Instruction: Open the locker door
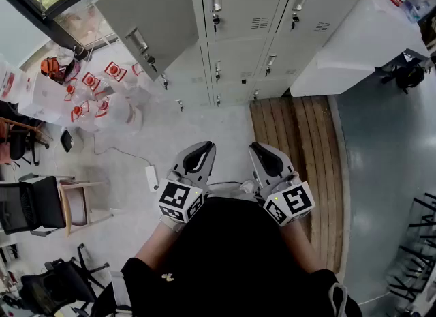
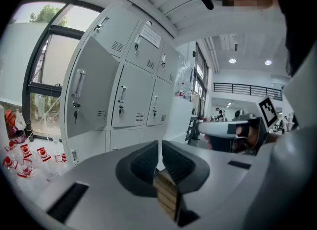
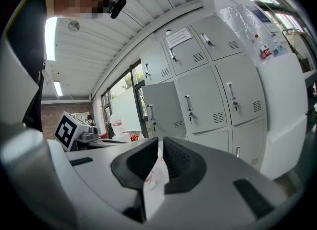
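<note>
A bank of pale grey lockers (image 1: 252,29) fills the top of the head view. One locker door (image 1: 146,26) at the upper left stands swung open, with its handle and key showing. That open door also appears in the left gripper view (image 2: 89,95) and the right gripper view (image 3: 163,108). My left gripper (image 1: 206,146) and right gripper (image 1: 255,147) are held side by side near my waist, well short of the lockers. Both point toward the lockers. The left gripper (image 2: 159,147) is shut with nothing between its jaws. The right gripper (image 3: 161,145) is likewise shut and holds nothing.
A white cabinet (image 1: 361,36) with bottles on top stands against the lockers at the right. A wooden slat platform (image 1: 300,145) lies on the floor ahead to the right. Clear bags with red labels (image 1: 88,97), chairs (image 1: 34,203) and a power strip (image 1: 151,176) sit to the left.
</note>
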